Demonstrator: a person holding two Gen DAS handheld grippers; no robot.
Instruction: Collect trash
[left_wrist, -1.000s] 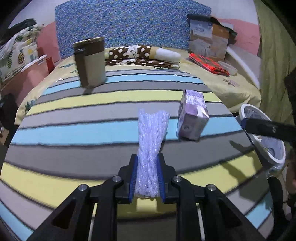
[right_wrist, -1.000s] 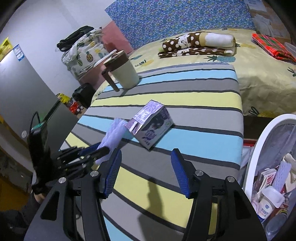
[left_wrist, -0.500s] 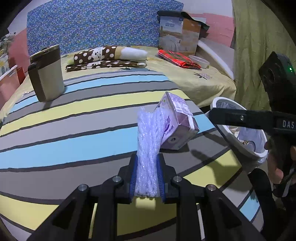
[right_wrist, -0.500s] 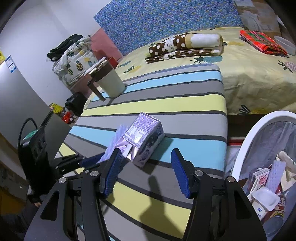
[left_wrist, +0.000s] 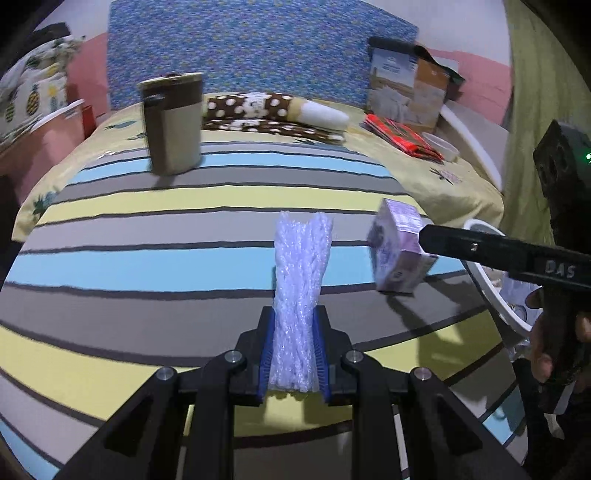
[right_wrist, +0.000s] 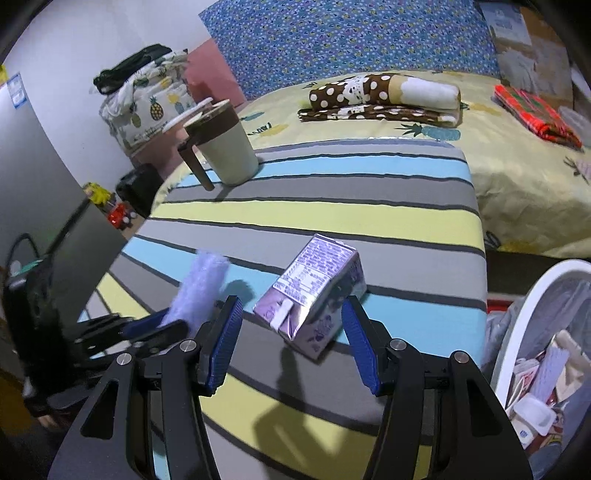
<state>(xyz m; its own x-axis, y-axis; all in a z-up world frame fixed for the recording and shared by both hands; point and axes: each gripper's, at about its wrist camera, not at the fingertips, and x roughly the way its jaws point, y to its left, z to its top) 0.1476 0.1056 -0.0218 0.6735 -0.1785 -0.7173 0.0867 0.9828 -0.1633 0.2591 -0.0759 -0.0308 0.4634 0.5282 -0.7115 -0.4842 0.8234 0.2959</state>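
Over the striped surface (right_wrist: 332, 210), the right gripper (right_wrist: 291, 343) spreads its fingers wide around the purple carton (right_wrist: 314, 295) — not yet closed. The left gripper (left_wrist: 294, 354) clamps bubble wrap (left_wrist: 301, 280). Next, I reckon: squeeze, then carry to the bin (right_wrist: 517, 317) nearby right. A mug (right_wrist: 221, 147) stands well clear.

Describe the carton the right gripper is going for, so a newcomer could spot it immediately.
On the striped table cover, near the edge by the white bin, a purple carton lies tipped between the open right gripper fingers. It is the only box-shaped thing there.
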